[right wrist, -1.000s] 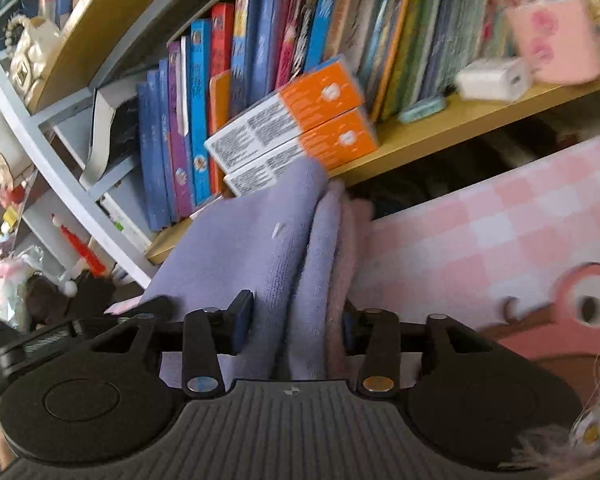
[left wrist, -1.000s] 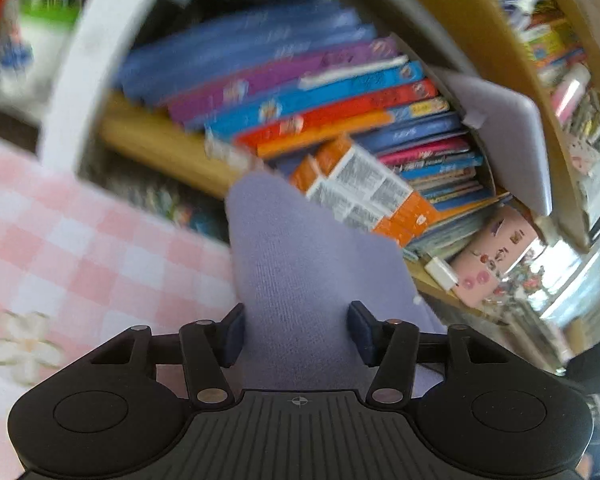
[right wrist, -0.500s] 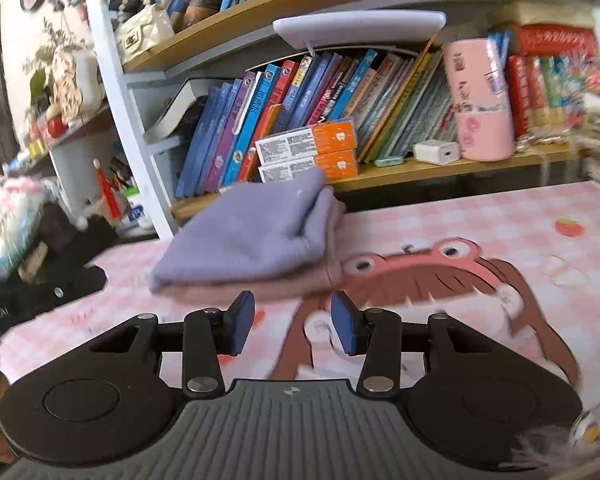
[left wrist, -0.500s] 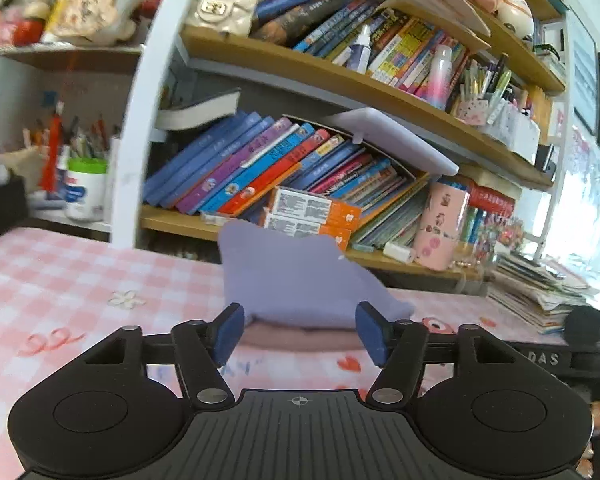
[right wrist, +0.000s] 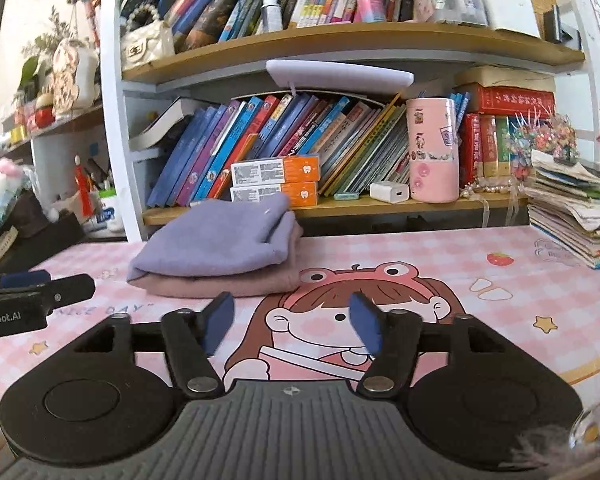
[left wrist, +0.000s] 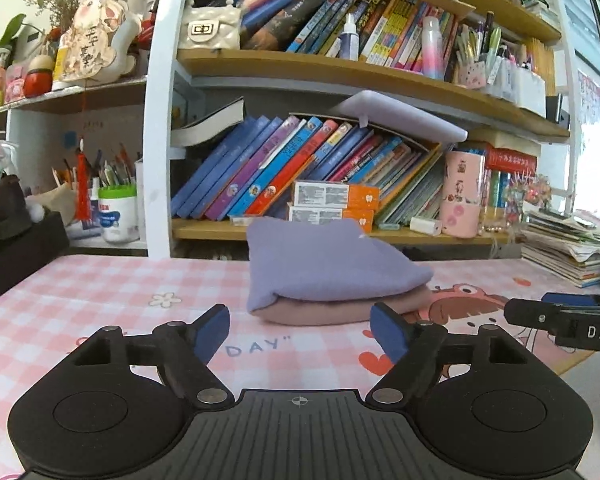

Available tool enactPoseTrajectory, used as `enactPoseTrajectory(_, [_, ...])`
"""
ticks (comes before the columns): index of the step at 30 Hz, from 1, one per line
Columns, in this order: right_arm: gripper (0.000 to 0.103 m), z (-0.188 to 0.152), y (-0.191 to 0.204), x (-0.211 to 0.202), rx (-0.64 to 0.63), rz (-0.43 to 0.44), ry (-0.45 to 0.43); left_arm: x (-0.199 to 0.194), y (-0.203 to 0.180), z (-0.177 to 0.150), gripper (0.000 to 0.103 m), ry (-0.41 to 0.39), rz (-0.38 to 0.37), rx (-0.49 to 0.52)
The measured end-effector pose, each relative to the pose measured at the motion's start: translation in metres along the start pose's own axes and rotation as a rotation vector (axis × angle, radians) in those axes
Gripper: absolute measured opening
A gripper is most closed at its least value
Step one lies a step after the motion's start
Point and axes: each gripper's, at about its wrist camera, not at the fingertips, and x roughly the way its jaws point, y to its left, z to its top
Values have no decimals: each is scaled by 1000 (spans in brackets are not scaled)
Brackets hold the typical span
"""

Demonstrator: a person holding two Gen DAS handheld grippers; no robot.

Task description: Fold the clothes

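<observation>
Claws apart, just been opening, nothing between: left claw (left wrist: 299, 326), right claw (right wrist: 291, 322). Folded lilac knit garment (left wrist: 324, 270) atop folded dusty-pink garment (left wrist: 340, 310) on pink checked desk (left wrist: 100, 292).

Both pictures are bright and sharp – no blur. Daylight comes in from the right, where a window (left wrist: 592, 208) glows white and washes out. The pink mat (left wrist: 100, 292) is evenly lit, and the folded clothes (right wrist: 216, 256) cast only a thin, soft shadow. The shelves (right wrist: 340, 46) bend like bows near the edges, and the corners go black – that is the fisheye lens. The left side by the dark box (left wrist: 16, 248) is dimmer.
</observation>
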Motion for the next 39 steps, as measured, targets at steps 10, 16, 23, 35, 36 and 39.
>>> enactPoseTrajectory(10, [103,0,0,10,0,-85,56,7,-5,-1,101,45,14,22])
enactPoseTrajectory(16, [103,-1,3,15,-22,-99,84,9,-6,-1,102,61,29,32])
enactPoseTrajectory(23, [103,0,8,15,-49,-106,86,11,-5,-1,103,72,48,26])
enactPoseTrajectory(35, [103,0,13,16,-82,-107,85,13,-7,-1,103,84,57,47])
enactPoseTrajectory(36, [103,0,13,16,-82,-107,85,13,-7,0,103,84,57,47])
enactPoseTrajectory(39, [103,0,13,16,-81,-108,85,13,-7,0,103,85,58,47])
